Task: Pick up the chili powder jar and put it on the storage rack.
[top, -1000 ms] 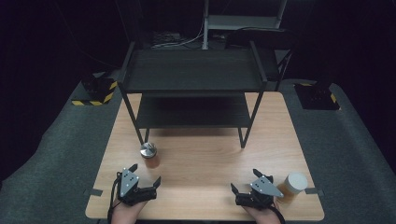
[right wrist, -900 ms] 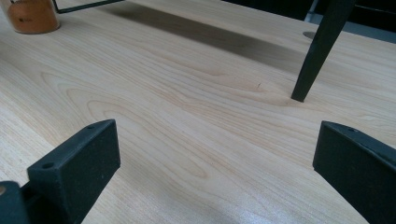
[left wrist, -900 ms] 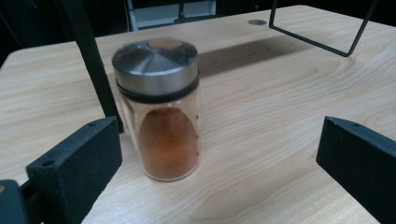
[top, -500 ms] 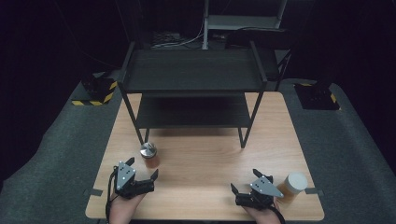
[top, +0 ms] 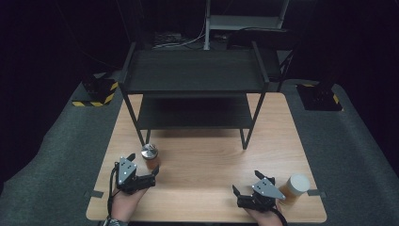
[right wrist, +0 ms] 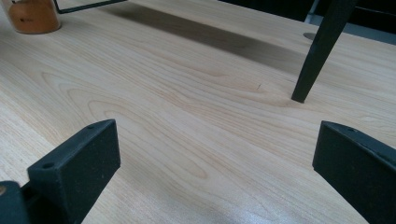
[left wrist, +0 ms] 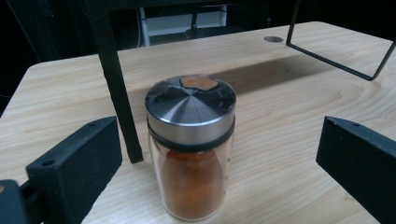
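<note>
High view: the left gripper (top: 142, 172) has advanced up the pale wooden table (top: 207, 155) over the past second, closing on the glass spice jar of orange powder with a brushed-steel lid (top: 150, 155), apparently to grasp it. The jar stands at the gripper's twelve o'clock, between its wide-spread jaws, untouched, beside the black metal shelf's leg (left wrist: 116, 93). The right gripper (top: 242, 195) rests open, idle.

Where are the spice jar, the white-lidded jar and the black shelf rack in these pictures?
spice jar (left wrist: 190, 154): left gripper view, on its glass body over the orange powder.
white-lidded jar (top: 298, 182): high view, on its white lid.
black shelf rack (top: 195, 70): high view, on its top shelf.
</note>
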The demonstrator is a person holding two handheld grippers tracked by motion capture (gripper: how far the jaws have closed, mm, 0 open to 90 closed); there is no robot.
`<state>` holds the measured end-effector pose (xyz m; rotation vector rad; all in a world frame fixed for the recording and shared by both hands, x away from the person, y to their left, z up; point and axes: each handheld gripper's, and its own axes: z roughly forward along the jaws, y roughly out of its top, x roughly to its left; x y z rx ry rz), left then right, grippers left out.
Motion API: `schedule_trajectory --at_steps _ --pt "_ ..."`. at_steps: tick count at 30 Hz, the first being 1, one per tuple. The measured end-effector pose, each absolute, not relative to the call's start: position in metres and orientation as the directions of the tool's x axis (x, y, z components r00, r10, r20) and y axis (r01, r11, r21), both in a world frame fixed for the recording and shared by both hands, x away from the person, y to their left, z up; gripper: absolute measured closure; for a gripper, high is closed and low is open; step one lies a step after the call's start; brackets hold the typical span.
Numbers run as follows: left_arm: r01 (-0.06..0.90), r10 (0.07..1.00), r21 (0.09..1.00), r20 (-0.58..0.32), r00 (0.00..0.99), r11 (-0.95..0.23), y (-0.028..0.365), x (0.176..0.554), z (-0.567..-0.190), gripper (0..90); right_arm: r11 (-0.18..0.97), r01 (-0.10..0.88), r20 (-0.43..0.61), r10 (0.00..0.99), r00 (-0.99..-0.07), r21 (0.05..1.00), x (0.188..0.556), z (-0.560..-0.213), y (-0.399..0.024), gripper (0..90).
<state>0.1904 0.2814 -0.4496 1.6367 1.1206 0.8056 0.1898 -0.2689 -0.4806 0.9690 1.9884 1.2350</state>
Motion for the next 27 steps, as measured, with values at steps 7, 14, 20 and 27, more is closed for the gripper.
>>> schedule_trajectory --at_steps 7,14,20,27 --pt "0.310 0.931 0.943 0.002 0.365 -0.123 0.280 0.201 -0.449 0.4 0.300 0.268 -0.108 0.825 -0.555 0.916 0.190 -0.481 -0.269 0.2" --pt "0.319 0.932 0.940 -0.003 0.362 -0.121 0.280 0.210 -0.448 0.4 0.298 0.268 -0.106 0.825 -0.554 0.916 0.190 -0.481 -0.270 0.2" --pt "0.320 0.935 0.941 -0.009 0.354 -0.112 0.283 0.216 -0.449 0.9 0.298 0.269 -0.106 0.826 -0.553 0.916 0.190 -0.481 -0.269 0.3" --pt "0.335 0.937 0.939 -0.044 0.346 -0.079 0.286 0.224 -0.453 2.6 0.298 0.272 -0.107 0.829 -0.550 0.915 0.190 -0.480 -0.269 0.3"
